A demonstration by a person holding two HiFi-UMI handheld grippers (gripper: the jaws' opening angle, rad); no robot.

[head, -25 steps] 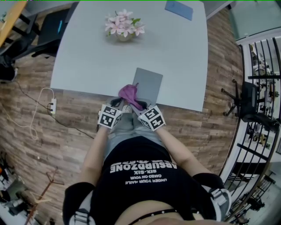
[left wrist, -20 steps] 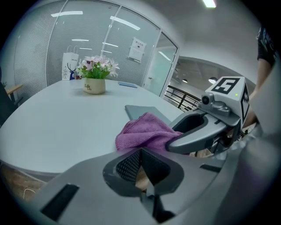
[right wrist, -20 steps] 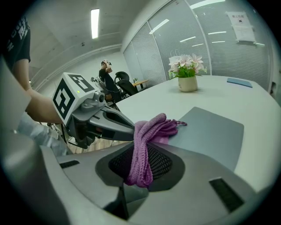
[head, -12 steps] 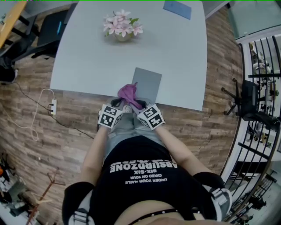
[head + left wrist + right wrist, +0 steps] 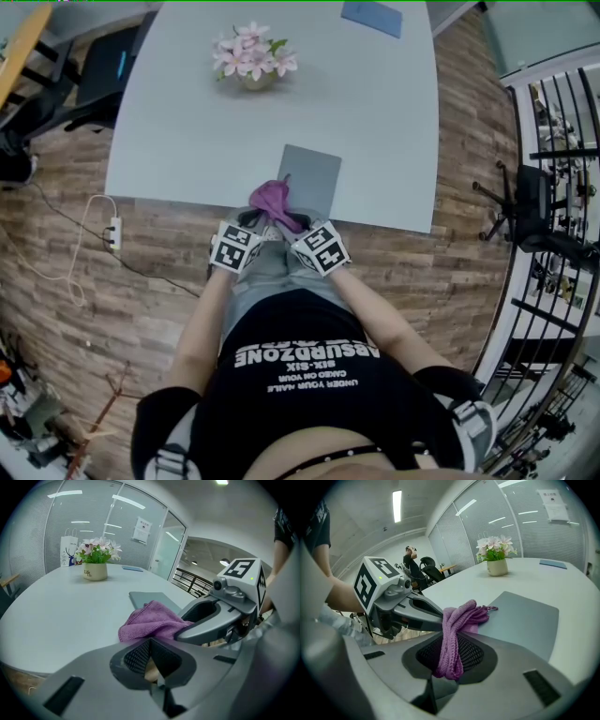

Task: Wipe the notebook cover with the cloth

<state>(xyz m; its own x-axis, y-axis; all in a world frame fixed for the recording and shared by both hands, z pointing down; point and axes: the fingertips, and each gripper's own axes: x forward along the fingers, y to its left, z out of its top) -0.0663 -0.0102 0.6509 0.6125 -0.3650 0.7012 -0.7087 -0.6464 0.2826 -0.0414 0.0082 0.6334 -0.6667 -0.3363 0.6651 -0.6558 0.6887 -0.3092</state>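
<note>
A grey notebook [image 5: 313, 176] lies flat at the near edge of the pale table [image 5: 187, 131]. A purple cloth [image 5: 271, 197] is bunched over its near left corner. My right gripper [image 5: 289, 223] is shut on the cloth [image 5: 465, 616], which hangs between its jaws above the notebook [image 5: 520, 618]. Just left of it, my left gripper [image 5: 251, 221] is held with its jaws shut on nothing. In the left gripper view the cloth [image 5: 150, 623] sits just beyond my left gripper [image 5: 150, 643], with the right gripper [image 5: 218, 616] beside it and the notebook [image 5: 152, 598] behind.
A pot of pink flowers [image 5: 248, 58] stands mid-table at the far side. A blue booklet [image 5: 372, 19] lies at the far right corner. A power strip [image 5: 113, 234] and cable lie on the wooden floor at the left. A chair [image 5: 525, 216] and railing stand at the right.
The head view has shifted slightly. Both grippers and the cloth stay where they were at the table's near edge.
</note>
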